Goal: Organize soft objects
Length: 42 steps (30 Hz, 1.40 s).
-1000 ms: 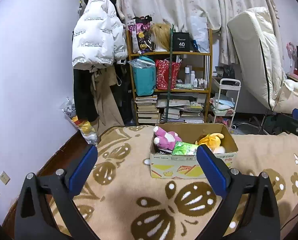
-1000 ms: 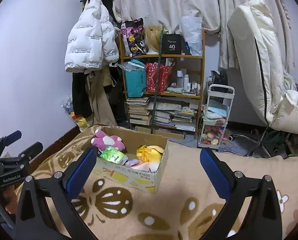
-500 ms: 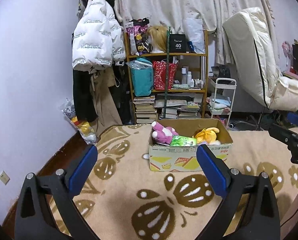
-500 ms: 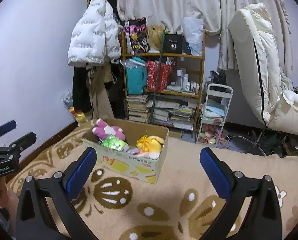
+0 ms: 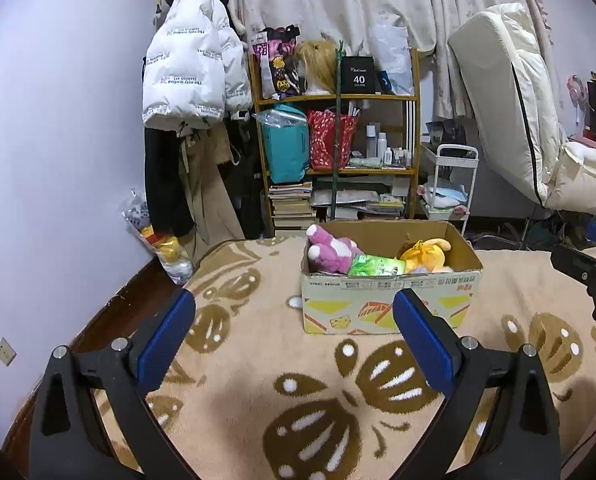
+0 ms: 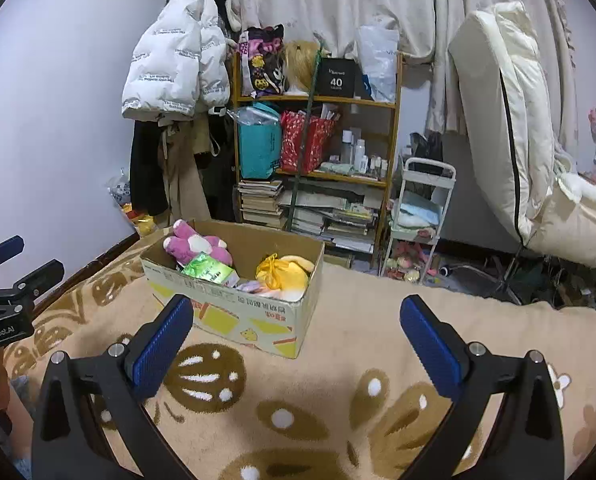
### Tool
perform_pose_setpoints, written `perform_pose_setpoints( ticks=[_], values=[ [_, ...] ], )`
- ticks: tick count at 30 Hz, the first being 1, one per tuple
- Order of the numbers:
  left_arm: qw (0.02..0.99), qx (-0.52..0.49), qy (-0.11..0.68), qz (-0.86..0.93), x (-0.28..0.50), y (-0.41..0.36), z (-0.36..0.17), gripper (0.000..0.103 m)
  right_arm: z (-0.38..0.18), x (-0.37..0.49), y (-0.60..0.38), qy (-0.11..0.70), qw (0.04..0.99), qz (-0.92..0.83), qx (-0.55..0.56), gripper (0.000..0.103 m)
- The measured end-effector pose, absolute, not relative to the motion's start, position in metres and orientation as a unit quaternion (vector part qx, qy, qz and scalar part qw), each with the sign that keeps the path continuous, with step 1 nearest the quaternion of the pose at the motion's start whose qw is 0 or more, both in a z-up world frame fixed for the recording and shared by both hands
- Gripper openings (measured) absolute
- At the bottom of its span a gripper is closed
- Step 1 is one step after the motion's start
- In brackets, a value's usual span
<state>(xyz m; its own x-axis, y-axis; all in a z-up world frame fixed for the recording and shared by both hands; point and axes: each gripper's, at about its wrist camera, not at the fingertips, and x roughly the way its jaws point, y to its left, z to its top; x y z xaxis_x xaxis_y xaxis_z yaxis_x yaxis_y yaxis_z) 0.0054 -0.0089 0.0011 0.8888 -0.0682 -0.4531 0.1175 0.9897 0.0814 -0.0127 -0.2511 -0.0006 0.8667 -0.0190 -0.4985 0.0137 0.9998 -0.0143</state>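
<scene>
A cardboard box stands on a beige blanket with brown patterns. Inside lie a pink plush toy, a green packet and a yellow plush toy. My left gripper is open and empty, held back from the box's near side. My right gripper is open and empty too, in front of the box's right corner. Each gripper shows at the edge of the other's view.
Behind the bed stand a wooden shelf with bags and books, a white jacket on a coat rack, a small white cart and a leaning white mattress. The blanket spreads right of the box.
Both grippers have drawn back and risen a little, so the box looks farther away. Both stay open and empty.
</scene>
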Motion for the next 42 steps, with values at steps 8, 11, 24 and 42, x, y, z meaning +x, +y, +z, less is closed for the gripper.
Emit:
perform_pose_setpoints(
  ticks=[8,11,24,42],
  values=[
    [0.97,0.048,0.234,-0.049,0.008,-0.009,-0.003,0.098,-0.011,-0.006,-0.254,0.265,0.964,-0.014,0.006,0.103],
    [0.969,0.046,0.237,-0.048,0.009,-0.009,-0.004,0.098,-0.012,-0.005,-0.256,0.266,0.964,-0.015,0.008,0.103],
    [0.968,0.045,0.24,-0.052,0.009,-0.01,-0.007,0.098,-0.014,-0.002,-0.258,0.27,0.962,-0.022,0.014,0.103],
    [0.969,0.049,0.237,-0.049,0.008,-0.008,-0.005,0.098,-0.016,-0.002,-0.261,0.27,0.962,-0.027,0.015,0.103]
  ],
)
